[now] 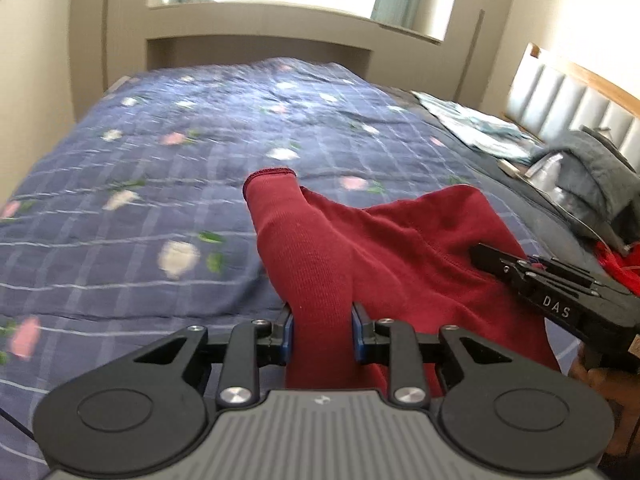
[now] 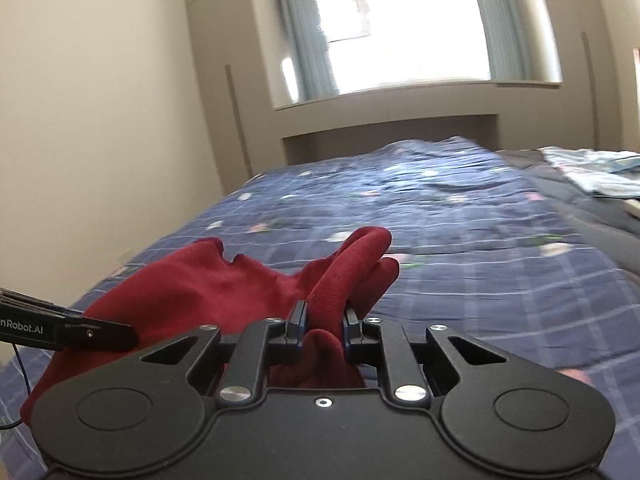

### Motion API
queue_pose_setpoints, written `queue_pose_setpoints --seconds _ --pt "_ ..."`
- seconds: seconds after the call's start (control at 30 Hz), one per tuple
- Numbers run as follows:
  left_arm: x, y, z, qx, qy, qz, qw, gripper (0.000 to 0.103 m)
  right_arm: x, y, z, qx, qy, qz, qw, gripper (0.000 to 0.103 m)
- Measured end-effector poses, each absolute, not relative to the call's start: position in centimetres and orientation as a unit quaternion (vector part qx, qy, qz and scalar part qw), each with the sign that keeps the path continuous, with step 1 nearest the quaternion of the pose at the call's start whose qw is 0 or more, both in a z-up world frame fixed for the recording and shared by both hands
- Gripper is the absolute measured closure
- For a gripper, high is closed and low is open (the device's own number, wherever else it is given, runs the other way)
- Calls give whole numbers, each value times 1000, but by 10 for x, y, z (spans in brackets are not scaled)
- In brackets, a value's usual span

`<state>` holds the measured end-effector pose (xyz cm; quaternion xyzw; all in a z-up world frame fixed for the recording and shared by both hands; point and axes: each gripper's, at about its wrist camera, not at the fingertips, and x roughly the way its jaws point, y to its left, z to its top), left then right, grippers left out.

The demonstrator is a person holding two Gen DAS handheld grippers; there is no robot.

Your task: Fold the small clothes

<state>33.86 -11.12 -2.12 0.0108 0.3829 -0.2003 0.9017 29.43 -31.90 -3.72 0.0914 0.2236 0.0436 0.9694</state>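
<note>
My left gripper [image 1: 322,334] is clamped on a bunched sleeve of the red garment [image 1: 400,240]; the cuff stands up beyond its pads. My right gripper [image 2: 322,326] pinches another gathered fold of the same garment, jaws narrow on the cloth. The garment hangs between the two tools, lifted off the blue floral bedspread [image 1: 160,152] at its near edge, with the window end far beyond. No fold is made yet, as I judge it: the cloth is crumpled and unspread. Left to do: lay it flat on the bedspread, smooth it, fold sleeves and body.
</note>
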Motion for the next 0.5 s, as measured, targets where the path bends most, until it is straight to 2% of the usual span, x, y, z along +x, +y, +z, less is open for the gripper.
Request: queue_pose_setpoints --seconds 0.23,0.5 --pt "352 -31 -13 -19 366 -154 917 73 335 -248 -41 82 245 77 963 86" --pt "367 23 -44 -49 379 -117 917 73 349 -206 -72 63 271 84 957 86"
